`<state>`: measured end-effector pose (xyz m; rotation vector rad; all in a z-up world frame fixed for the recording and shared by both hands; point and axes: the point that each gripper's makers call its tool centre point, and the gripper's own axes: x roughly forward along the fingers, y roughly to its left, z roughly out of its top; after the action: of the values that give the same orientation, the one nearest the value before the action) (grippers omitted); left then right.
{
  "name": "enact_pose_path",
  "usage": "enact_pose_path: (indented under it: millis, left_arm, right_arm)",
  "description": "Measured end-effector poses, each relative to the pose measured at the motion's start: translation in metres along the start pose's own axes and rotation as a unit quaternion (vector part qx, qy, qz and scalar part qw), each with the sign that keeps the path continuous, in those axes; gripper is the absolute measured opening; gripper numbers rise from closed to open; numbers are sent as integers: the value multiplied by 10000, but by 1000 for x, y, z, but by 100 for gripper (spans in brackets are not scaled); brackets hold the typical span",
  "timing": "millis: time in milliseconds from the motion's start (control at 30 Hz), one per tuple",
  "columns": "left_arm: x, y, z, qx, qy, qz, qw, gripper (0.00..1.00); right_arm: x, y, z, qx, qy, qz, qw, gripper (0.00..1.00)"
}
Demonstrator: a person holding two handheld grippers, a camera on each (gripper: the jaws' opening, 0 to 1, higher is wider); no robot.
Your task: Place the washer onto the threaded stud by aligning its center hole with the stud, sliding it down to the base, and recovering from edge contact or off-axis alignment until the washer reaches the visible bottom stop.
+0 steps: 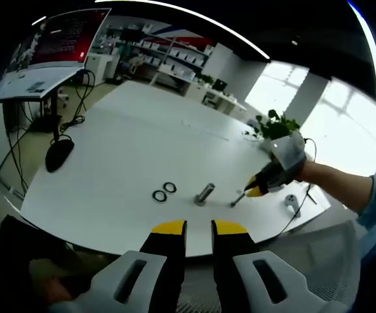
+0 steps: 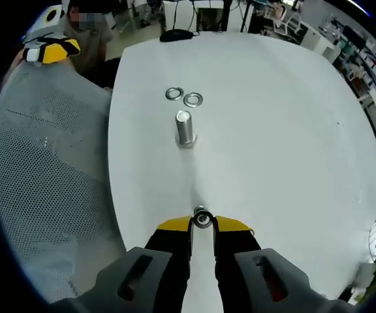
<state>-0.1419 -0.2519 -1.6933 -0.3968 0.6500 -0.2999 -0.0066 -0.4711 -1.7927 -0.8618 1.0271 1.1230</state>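
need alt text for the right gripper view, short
The right gripper, yellow-tipped, pinches a small washer just above a white table. Ahead stands an upright metal stud, with two more washers lying flat beyond it. The left gripper shows at top left, past a grey mesh chair back.

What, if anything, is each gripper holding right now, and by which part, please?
The right gripper pinches a washer by its rim at the fingertips, just above the table. The left gripper holds nothing; its jaws stand apart.
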Motion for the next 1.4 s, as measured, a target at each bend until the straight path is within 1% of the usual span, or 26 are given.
enact_pose_path:
  millis: [533,867,900,933,967,1000,1400]
  left_arm:
    - [0,0,0,-17,-15,8,10000,12]
    - [0,1,-1,-28,7,28,10000,12]
    - [0,1,-1,-28,12,32,10000,12]
    - [0,1,-1,-26,16,36,10000,12]
    - [0,1,-1,-22,22,37,10000,12]
    - [0,1,-1,-22,22,35,10000,12]
    - [0,1,0,-17,-3,34,10000,12]
  right_arm:
    - [13,2,-5,-15,137,81,9999,13]
    - [30,3,-11,-119,281,118,9995,13]
    - [31,4,-11,-155,283,129,9994,13]
    - [32,7,-10,-415,252,242,9985,14]
    - [32,7,-11,-574,294,285,9975,14]
    - [33,7,-13,-497,329,196,9980,14]
    - [26,6,-16,-334,227,212,9990,15]
